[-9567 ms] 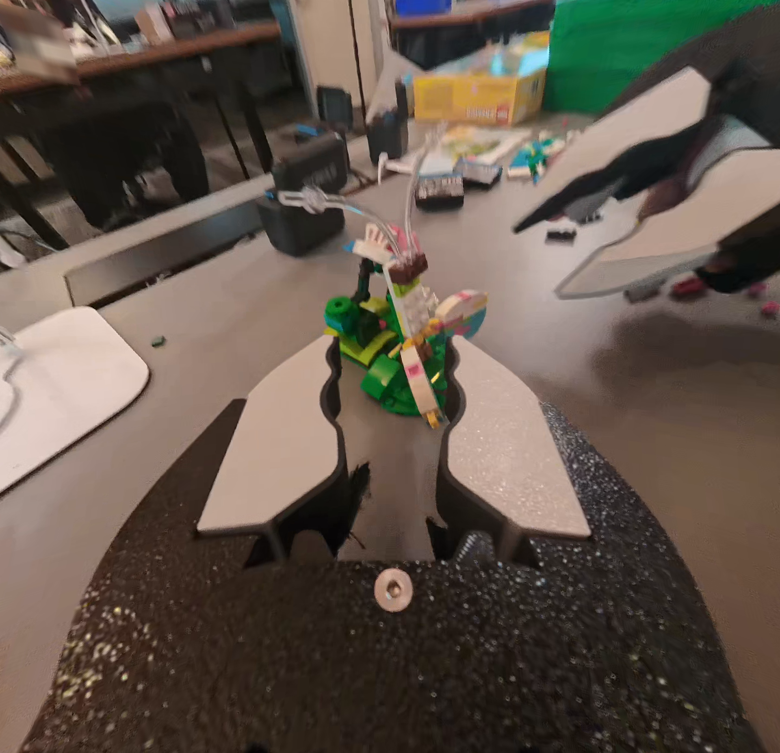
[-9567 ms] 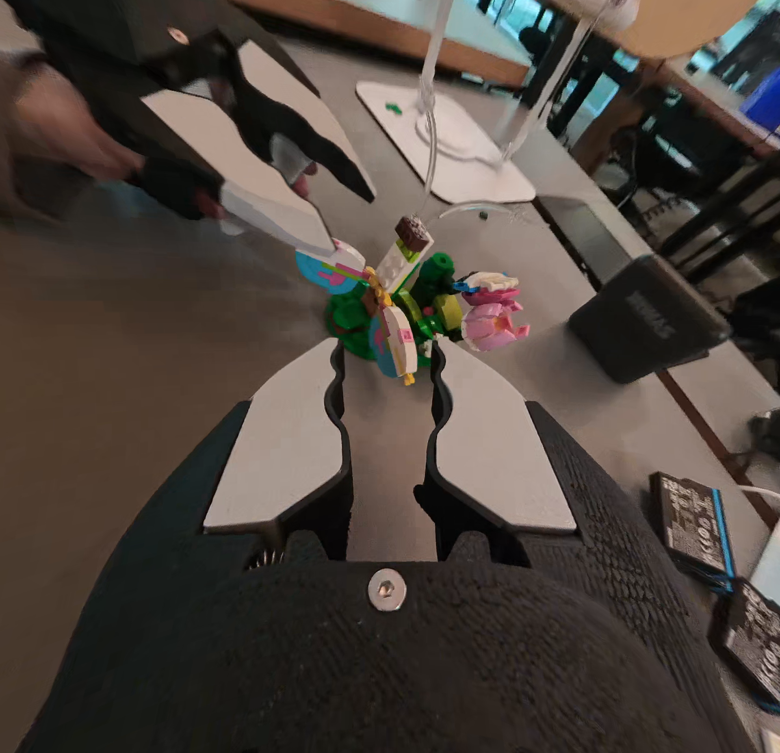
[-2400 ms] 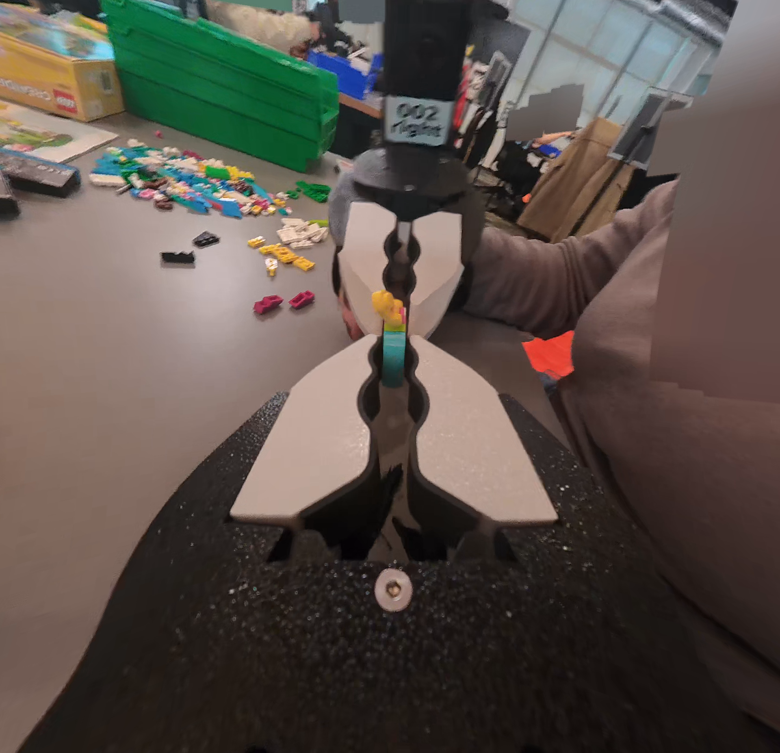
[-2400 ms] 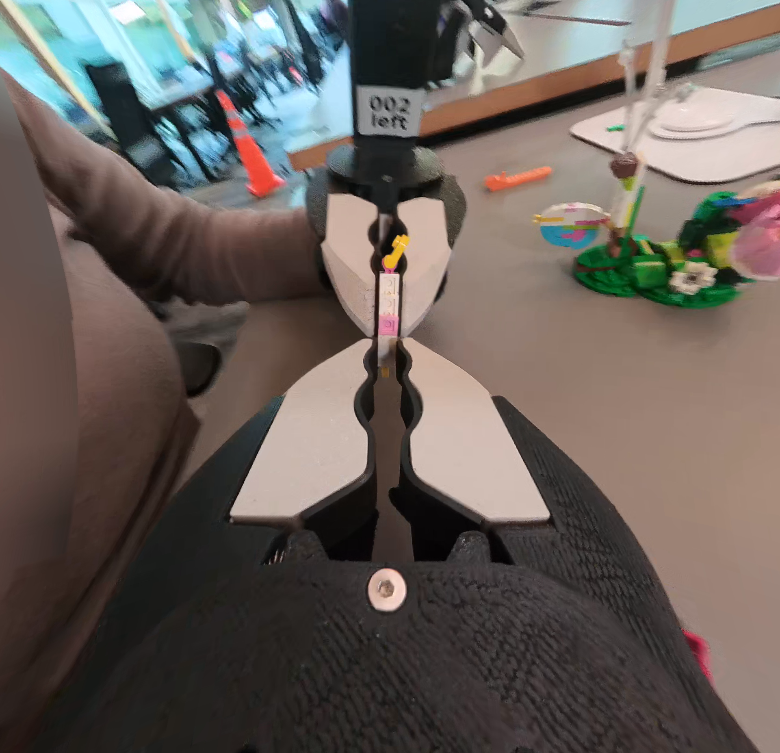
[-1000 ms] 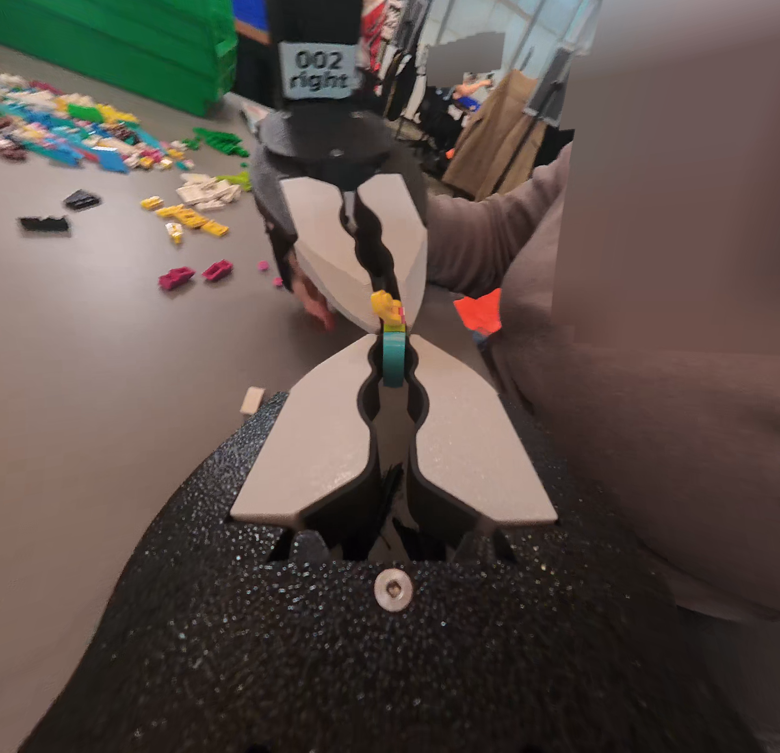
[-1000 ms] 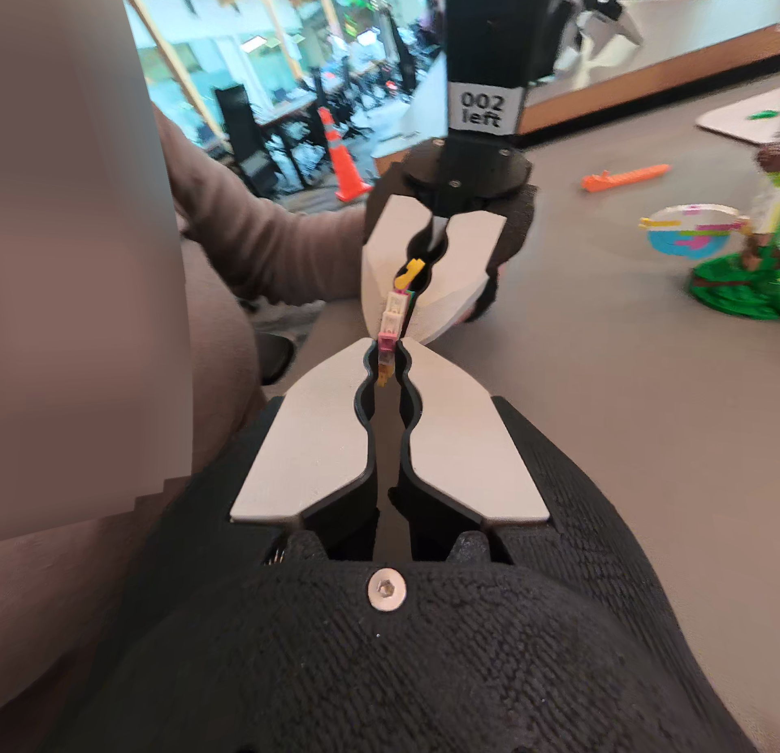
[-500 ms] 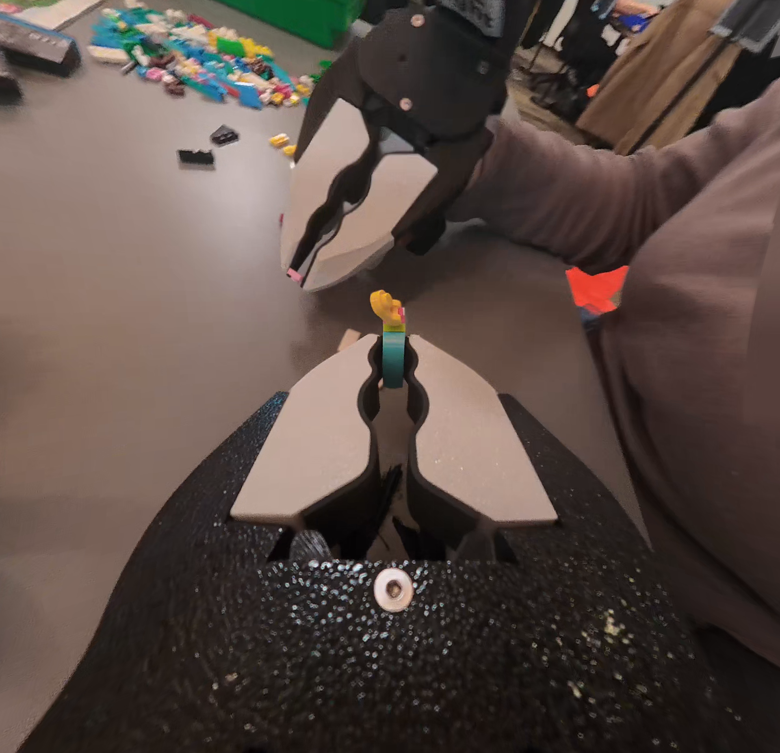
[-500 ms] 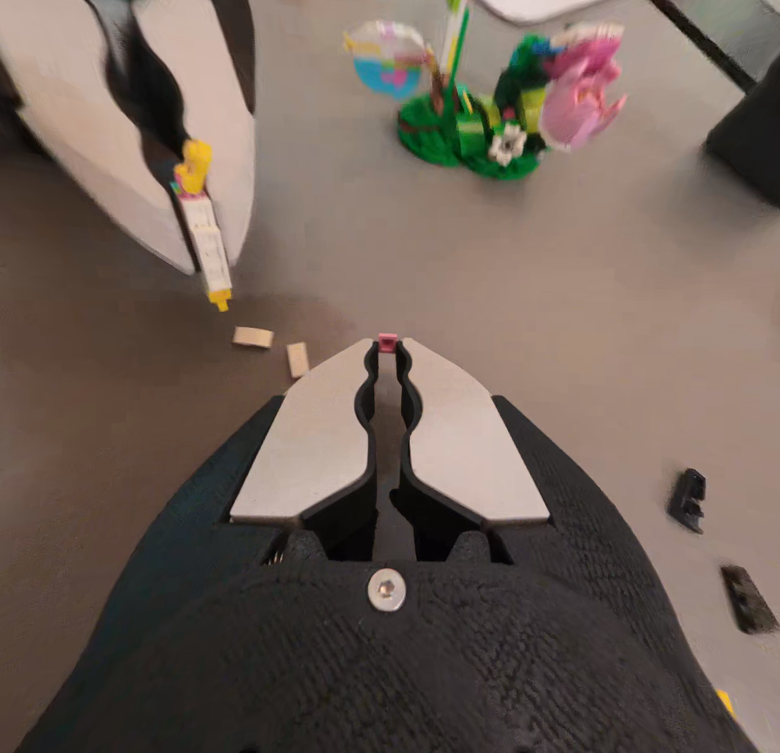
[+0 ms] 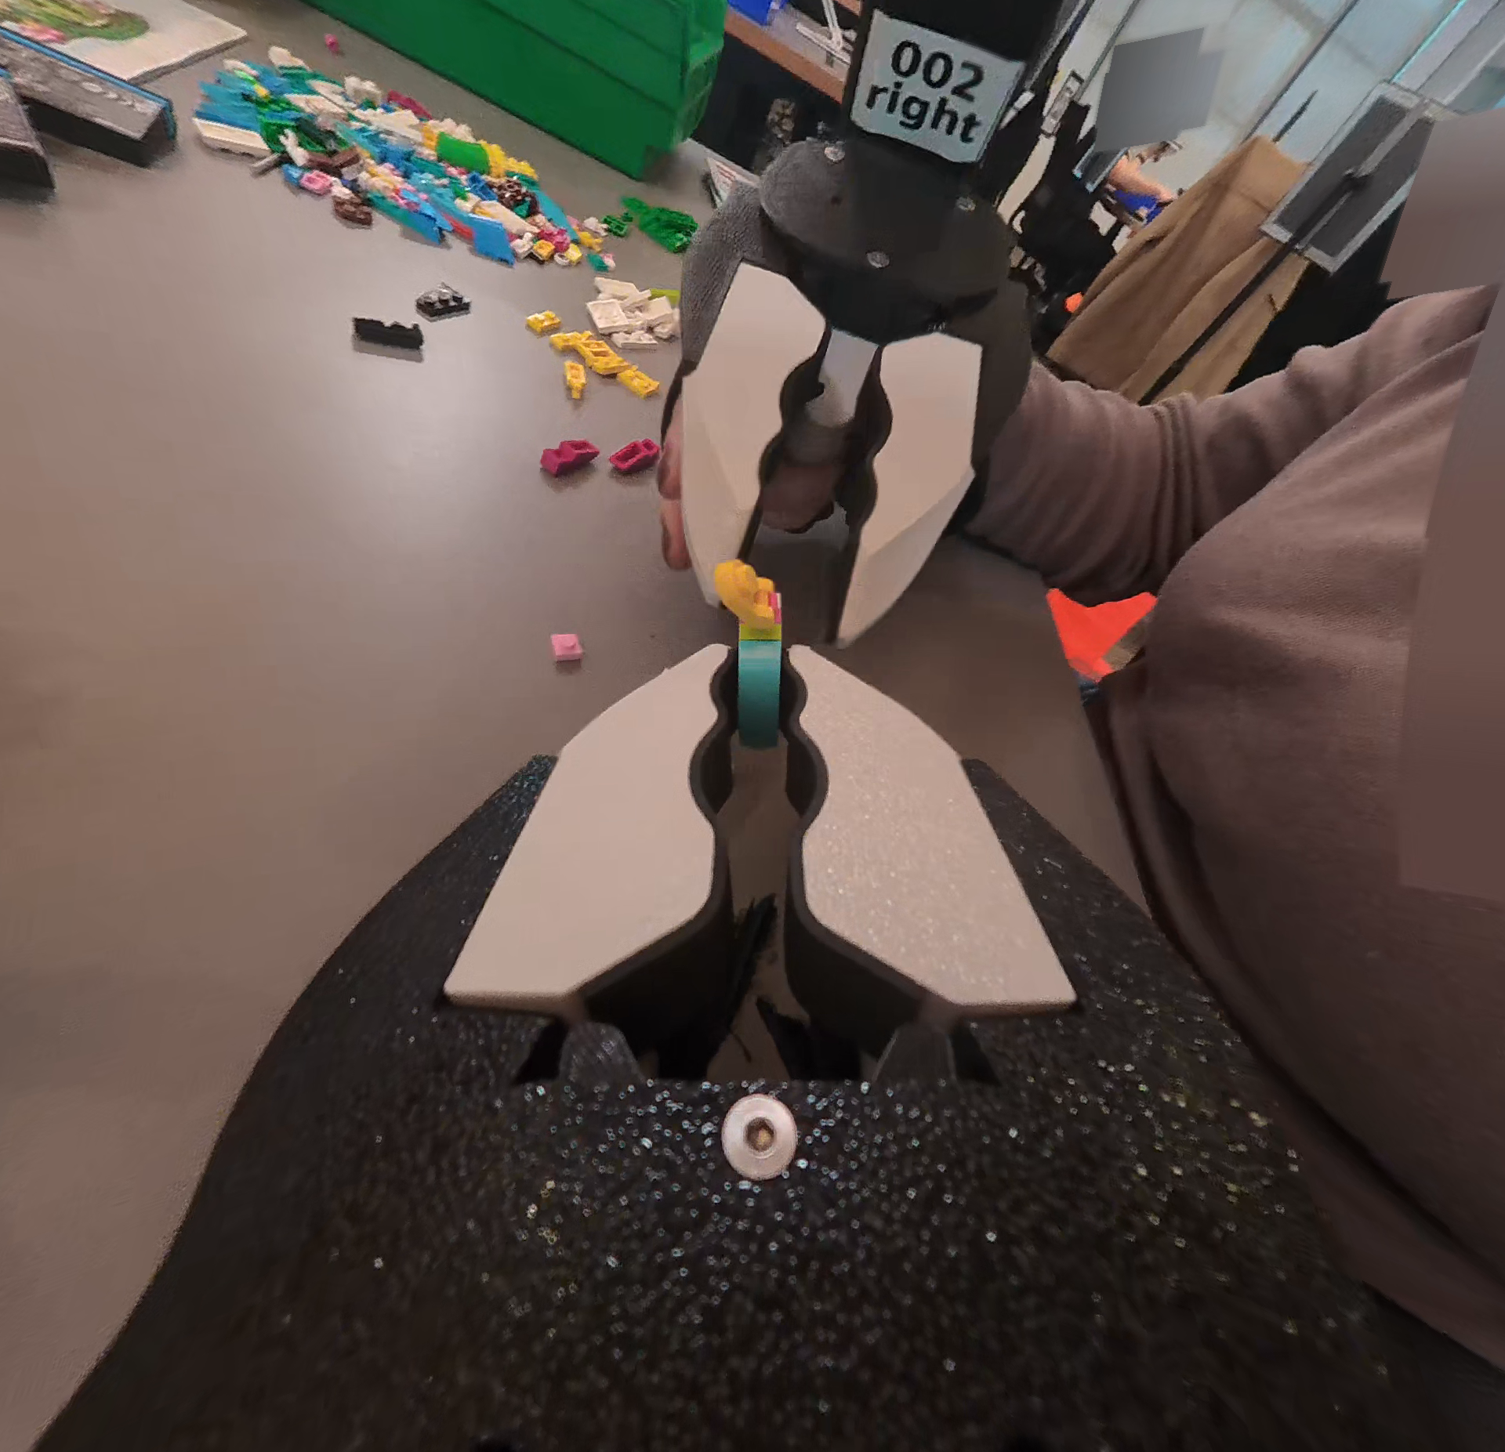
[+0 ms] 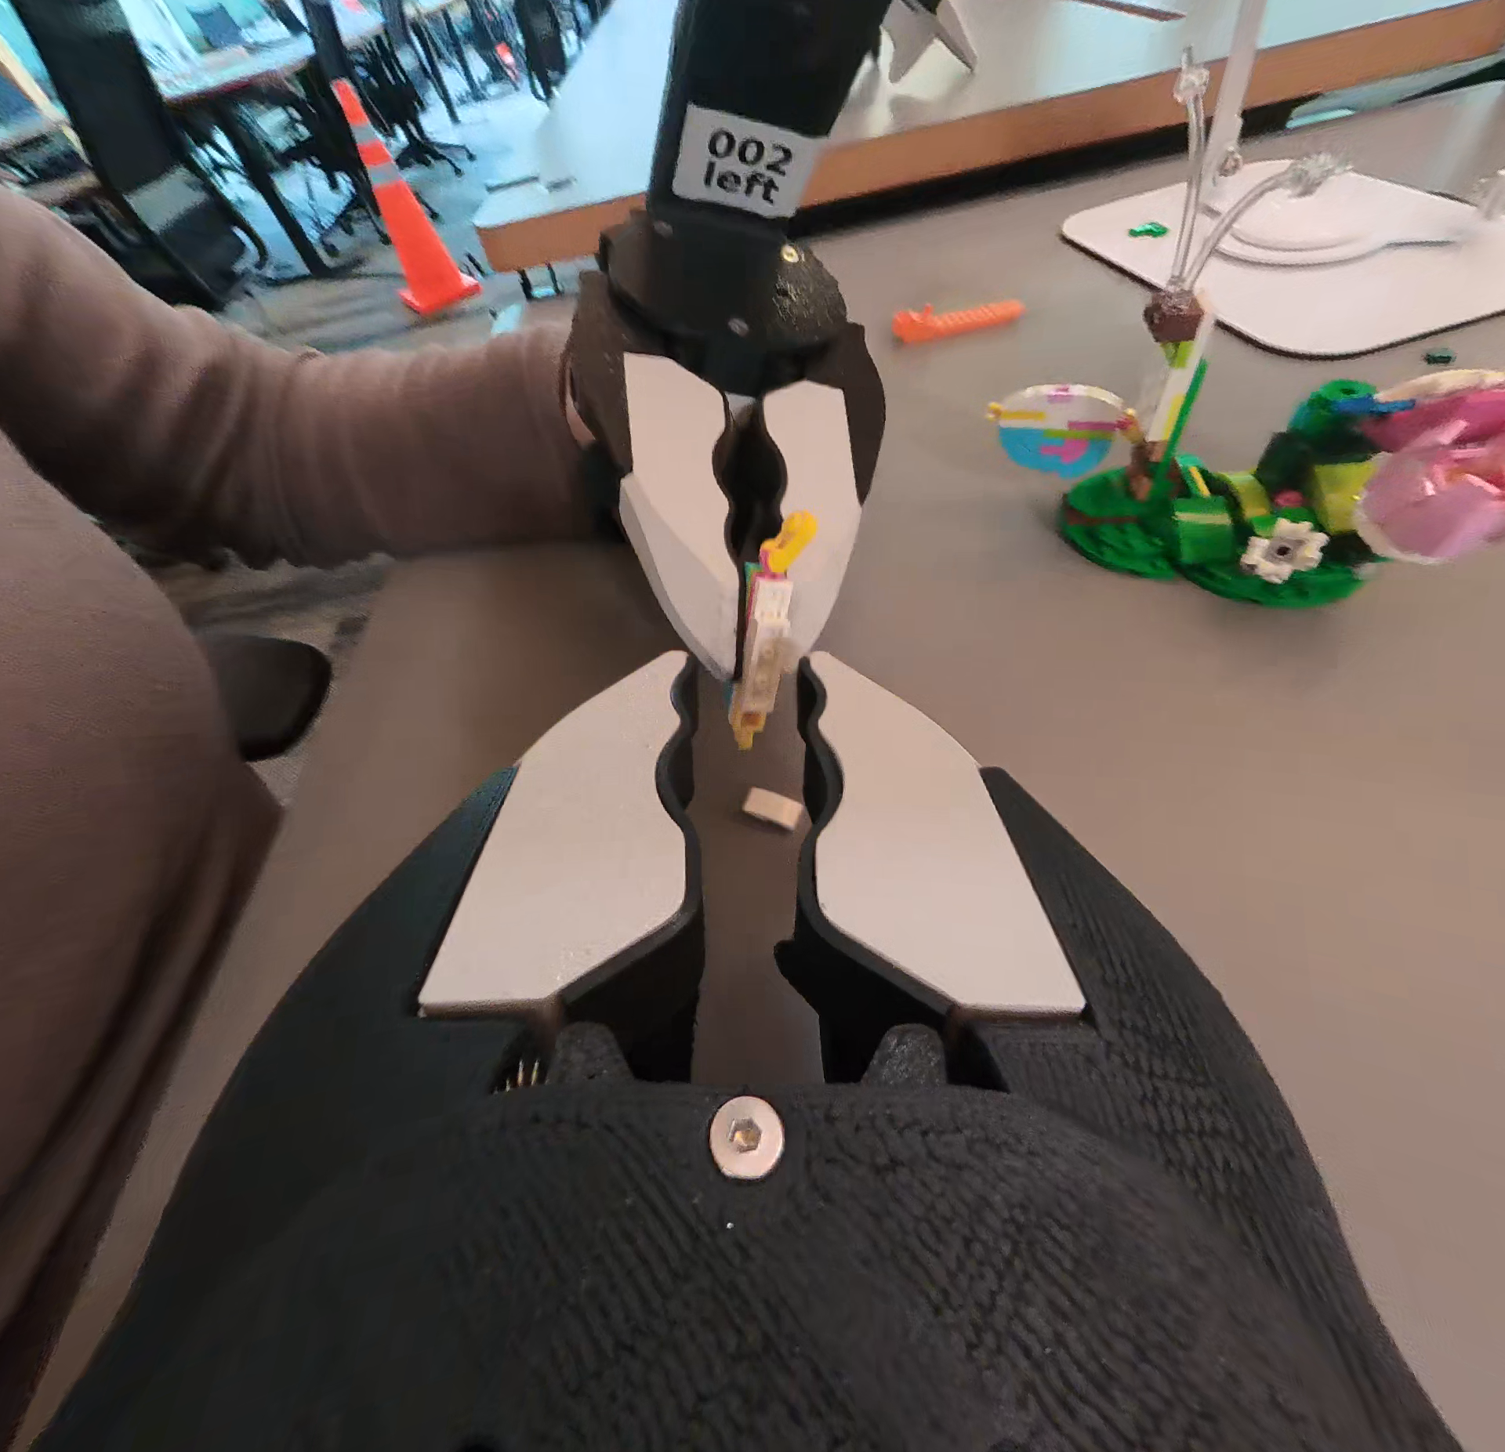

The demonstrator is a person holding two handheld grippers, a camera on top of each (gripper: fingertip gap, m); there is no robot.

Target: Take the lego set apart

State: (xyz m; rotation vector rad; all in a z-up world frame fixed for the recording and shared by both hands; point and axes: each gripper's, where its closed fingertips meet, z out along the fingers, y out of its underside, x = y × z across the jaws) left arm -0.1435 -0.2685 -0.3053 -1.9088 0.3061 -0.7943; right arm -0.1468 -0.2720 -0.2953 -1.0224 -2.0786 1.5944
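The lower part of the teal lego wing piece [image 9: 759,692] is sunk between the fingers of the left gripper [image 9: 757,664], so only its edge shows in the left wrist view. In the right wrist view the pink flower [image 10: 1433,485] of the lego model [image 10: 1205,525] is blurred and cut by the right edge. The person's sleeve [image 10: 244,444] runs off the left edge. The far pile of loose bricks [image 9: 391,151] is too small to sort piece by piece. The green crates [image 9: 505,37] and the booklet [image 9: 89,25] are cut by the top and left edges.
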